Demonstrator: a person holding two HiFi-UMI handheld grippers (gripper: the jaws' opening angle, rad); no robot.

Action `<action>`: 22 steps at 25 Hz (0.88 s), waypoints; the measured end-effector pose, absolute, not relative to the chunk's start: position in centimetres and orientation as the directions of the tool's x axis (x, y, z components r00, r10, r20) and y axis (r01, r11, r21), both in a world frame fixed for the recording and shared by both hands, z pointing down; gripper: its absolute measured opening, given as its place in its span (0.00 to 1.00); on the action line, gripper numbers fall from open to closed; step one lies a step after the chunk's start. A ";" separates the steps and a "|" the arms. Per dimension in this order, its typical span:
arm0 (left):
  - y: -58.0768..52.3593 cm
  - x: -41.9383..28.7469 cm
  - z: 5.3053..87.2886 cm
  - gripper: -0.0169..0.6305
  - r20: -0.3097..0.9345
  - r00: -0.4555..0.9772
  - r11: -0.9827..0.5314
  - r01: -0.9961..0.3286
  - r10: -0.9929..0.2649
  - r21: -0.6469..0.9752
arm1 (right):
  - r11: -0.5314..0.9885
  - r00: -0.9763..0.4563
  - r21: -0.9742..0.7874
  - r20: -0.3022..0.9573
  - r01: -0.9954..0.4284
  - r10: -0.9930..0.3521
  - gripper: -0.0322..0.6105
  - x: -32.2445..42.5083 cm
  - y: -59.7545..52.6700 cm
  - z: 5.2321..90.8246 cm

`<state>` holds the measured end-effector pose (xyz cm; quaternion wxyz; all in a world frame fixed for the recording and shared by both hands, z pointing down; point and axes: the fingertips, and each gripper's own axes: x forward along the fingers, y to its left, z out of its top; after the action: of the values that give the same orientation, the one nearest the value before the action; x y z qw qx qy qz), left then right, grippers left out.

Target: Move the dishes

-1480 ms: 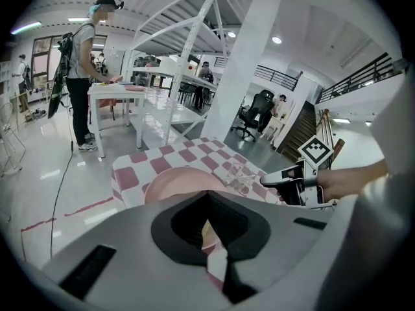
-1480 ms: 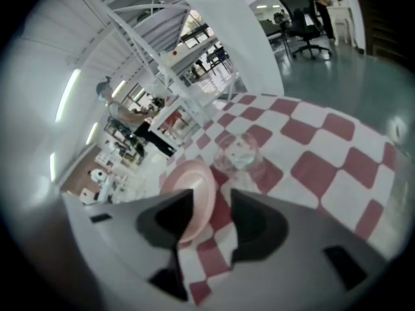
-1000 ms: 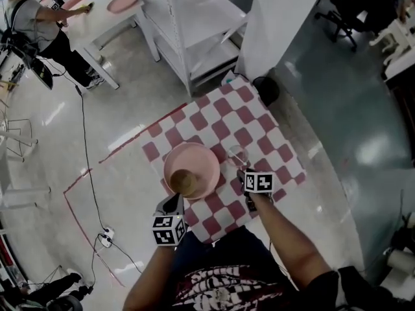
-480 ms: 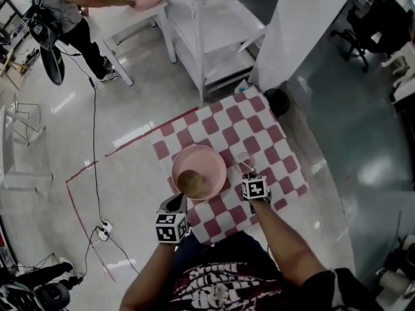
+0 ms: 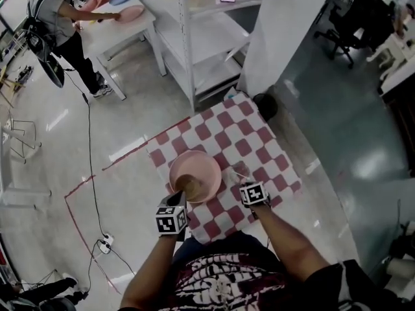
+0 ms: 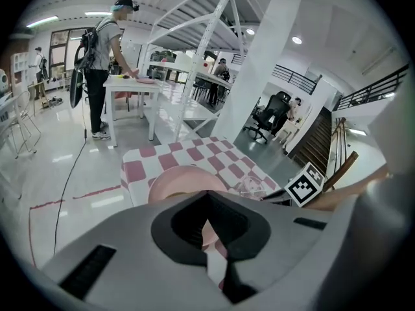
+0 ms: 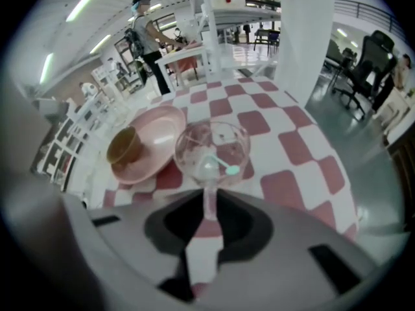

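Observation:
A pink plate (image 5: pixel 202 166) with a brown cup (image 5: pixel 187 185) on it lies on the red-and-white checked table (image 5: pixel 254 138). My left gripper (image 5: pixel 176 199) is at the plate's near rim, shut on that rim; in the left gripper view the plate (image 6: pixel 181 181) runs into the closed left gripper (image 6: pixel 211 238). A clear stemmed glass (image 7: pixel 212 149) stands upright to the right of the plate (image 7: pixel 152 138) and cup (image 7: pixel 124 145). My right gripper (image 7: pixel 207 229) has just been closing, and its jaws hold the stem. The head view shows that glass (image 5: pixel 238 171) just ahead of the right gripper (image 5: pixel 244 181).
Beyond the table stand a white shelf rack (image 5: pixel 201 37) and a white pillar (image 5: pixel 279 24). A black round object (image 5: pixel 266 91) sits on the floor at the table's far corner. Far left, a person (image 5: pixel 52 18) works at a white table (image 5: pixel 123 28). A cable (image 5: pixel 89 167) crosses the floor.
My right gripper has come up to the glass, rolled, and closed round its stem. The left gripper stays at the plate's rim. The head view has shifted a little.

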<state>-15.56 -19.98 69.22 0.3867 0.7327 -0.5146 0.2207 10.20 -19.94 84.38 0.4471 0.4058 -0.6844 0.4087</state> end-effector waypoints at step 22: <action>-19.7 -12.4 72.6 0.06 0.793 0.441 -0.112 -0.892 -0.420 0.438 | 0.242 -0.246 -0.210 0.960 -0.947 -0.132 0.28 11.1 -14.7 86.1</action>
<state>-12.40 -19.73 72.57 0.4759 0.7030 -0.4666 0.2481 11.08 -14.70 86.13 0.4504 0.4171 -0.6466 0.4529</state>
